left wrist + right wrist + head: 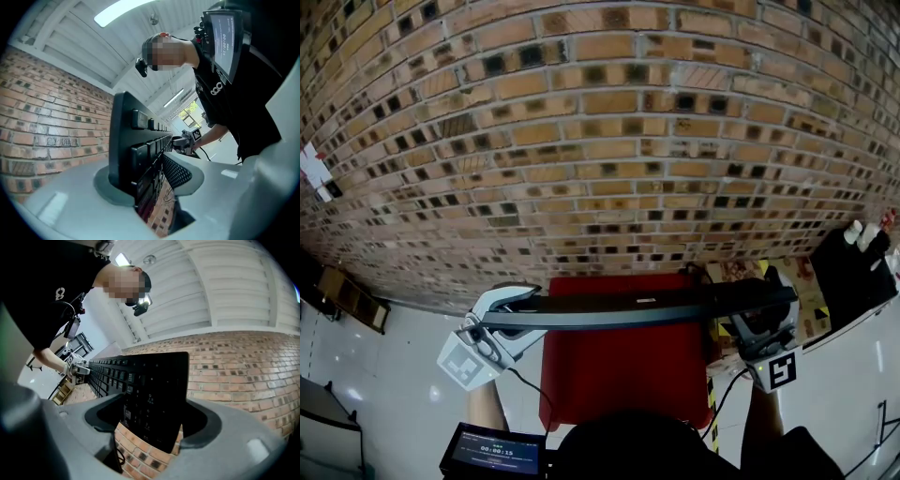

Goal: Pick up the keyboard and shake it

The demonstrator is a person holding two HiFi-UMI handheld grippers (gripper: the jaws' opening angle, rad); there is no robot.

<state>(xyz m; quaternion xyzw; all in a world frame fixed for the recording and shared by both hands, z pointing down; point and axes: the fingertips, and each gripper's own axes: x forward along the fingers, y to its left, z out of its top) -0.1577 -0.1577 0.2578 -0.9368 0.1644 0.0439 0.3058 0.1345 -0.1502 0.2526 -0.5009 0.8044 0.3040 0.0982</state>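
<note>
The pick-up is done. You have the keyboard (628, 311) clear of the red worktop (619, 380), hanging edge-on above its far part. It runs side to side, with its ends reaching past the worktop's left and right edges.

Your left claw (517, 317) is closed on the keyboard's left end. In the left gripper view, one pad backs the underside and the meshed pad sits against the keys. Your right claw (761, 314) grips the right end, and the right gripper view shows the number-pad corner standing between its jaws.

The keyboard looks roughly level between your two hands, in front of the brick wall (600, 141).

The shake is what's left. As I judge it, nothing in these views shows it has begun, and with both ends held you look ready to start.
</note>
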